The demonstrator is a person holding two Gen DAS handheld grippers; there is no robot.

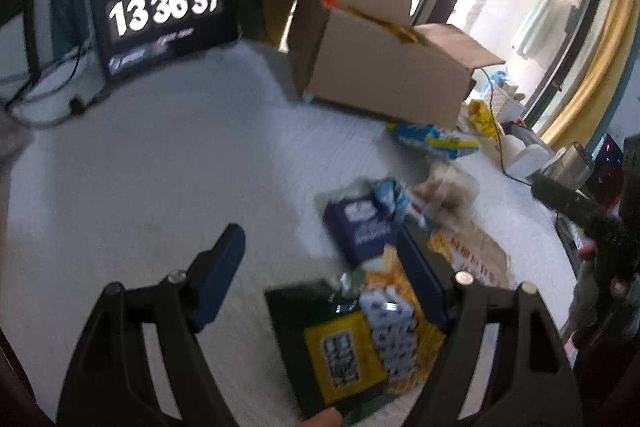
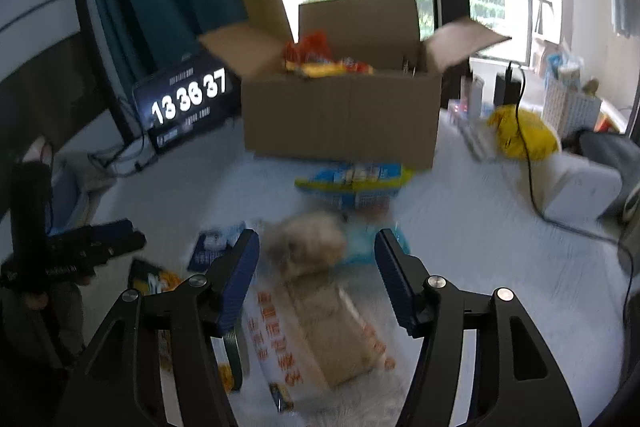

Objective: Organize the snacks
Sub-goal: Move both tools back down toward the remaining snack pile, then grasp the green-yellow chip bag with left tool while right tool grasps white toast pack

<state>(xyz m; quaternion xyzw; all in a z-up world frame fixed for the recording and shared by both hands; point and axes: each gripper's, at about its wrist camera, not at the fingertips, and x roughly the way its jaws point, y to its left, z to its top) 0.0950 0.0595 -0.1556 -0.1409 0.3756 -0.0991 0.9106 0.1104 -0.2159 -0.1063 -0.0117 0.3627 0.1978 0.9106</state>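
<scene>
An open cardboard box (image 2: 340, 115) stands at the back of the white table, with orange and yellow snack packets (image 2: 320, 61) inside; it also shows in the left wrist view (image 1: 384, 71). My left gripper (image 1: 320, 267) is open above a dark green and yellow packet (image 1: 332, 343) and a yellow packet (image 1: 400, 327). A navy box (image 1: 360, 231) lies just beyond. My right gripper (image 2: 316, 267) is open, over a clear bag with orange print holding brown snacks (image 2: 320, 323). A blue and yellow packet (image 2: 352, 179) lies before the box. The left gripper shows at the left of the right wrist view (image 2: 96, 243).
A tablet showing 13 36 37 (image 1: 160, 11) stands at the back left with cables. A yellow bag (image 2: 520, 131), a black cable (image 2: 532, 163) and white containers (image 2: 572, 99) sit at the right. The table (image 1: 160, 167) is white.
</scene>
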